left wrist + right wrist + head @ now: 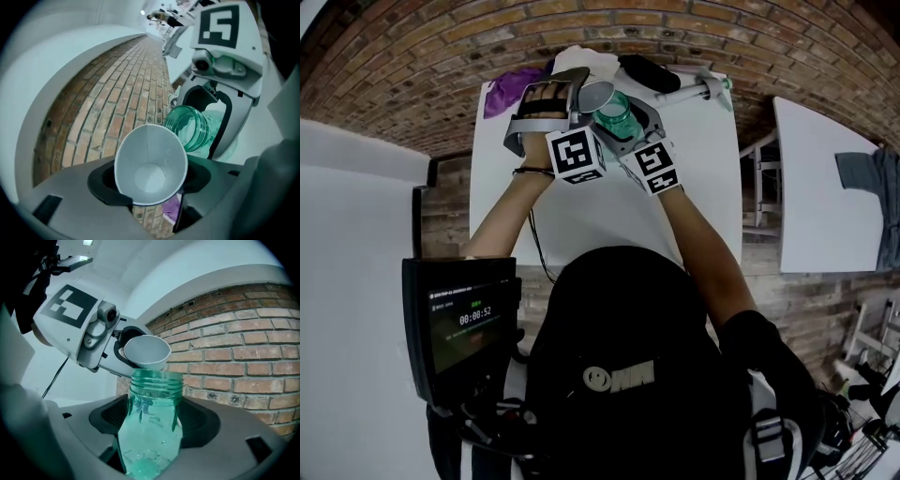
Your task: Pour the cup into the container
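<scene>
My left gripper is shut on a white paper cup, which is tipped with its rim toward the mouth of a green see-through bottle. The inside of the cup looks bare. My right gripper is shut on the bottle, which has clear contents pooled at its bottom. In the right gripper view the cup hangs just over the bottle's threaded mouth. From the head view, the cup and the bottle meet above the white table, between the left gripper and the right gripper.
At the table's far edge lie a purple cloth, a white cloth, a black object and a white tool. A brick floor surrounds the table. A second white table stands to the right, and a small screen is at lower left.
</scene>
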A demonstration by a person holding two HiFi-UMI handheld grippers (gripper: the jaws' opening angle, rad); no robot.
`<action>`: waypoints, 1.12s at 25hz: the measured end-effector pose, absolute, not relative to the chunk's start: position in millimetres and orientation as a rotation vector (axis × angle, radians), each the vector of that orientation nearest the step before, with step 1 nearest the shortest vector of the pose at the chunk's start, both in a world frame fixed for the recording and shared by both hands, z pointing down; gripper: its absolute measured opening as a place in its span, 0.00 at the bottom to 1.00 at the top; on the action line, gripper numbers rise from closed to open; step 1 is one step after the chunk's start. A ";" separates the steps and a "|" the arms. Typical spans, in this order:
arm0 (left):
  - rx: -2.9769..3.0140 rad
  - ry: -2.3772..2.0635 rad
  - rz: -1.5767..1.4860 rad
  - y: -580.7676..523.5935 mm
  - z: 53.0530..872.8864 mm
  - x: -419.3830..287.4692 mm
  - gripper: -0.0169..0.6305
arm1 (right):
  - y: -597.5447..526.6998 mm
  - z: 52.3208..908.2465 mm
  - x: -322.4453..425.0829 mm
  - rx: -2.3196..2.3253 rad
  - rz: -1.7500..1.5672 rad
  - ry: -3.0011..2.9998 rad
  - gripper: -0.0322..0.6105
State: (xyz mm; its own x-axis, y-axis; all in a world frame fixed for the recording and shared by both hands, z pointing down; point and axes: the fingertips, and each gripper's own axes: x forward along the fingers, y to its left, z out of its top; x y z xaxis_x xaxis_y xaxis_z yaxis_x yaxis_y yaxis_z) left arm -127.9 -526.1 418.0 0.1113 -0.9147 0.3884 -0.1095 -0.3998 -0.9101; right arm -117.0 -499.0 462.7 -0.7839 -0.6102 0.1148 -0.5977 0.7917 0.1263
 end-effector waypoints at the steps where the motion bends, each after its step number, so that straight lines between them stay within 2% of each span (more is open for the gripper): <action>1: -1.730 1.054 -1.361 -525.2 422.0 -129.2 0.46 | -498.6 463.6 -114.7 0.951 -0.124 -2.833 0.56; 13: -2.539 1.369 -1.279 -492.7 497.5 -197.8 0.46 | -498.0 461.4 -121.9 0.886 -0.091 -2.829 0.56; 21: -2.757 1.469 -1.282 -469.7 580.7 -221.0 0.46 | -494.5 463.6 -122.9 0.882 -0.094 -2.828 0.56; 28: -2.868 1.452 -1.197 -479.5 600.8 -214.2 0.46 | -496.7 463.7 -124.7 0.874 -0.097 -2.827 0.56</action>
State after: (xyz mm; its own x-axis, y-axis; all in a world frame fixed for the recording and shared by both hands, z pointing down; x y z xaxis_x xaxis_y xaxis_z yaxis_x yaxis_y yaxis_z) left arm -214.2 -479.5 600.8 0.4106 -0.5940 0.6918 -0.7925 -0.6077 -0.0514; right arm -124.7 -496.7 463.7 -0.8109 -0.5651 0.1523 -0.5533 0.8250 0.1149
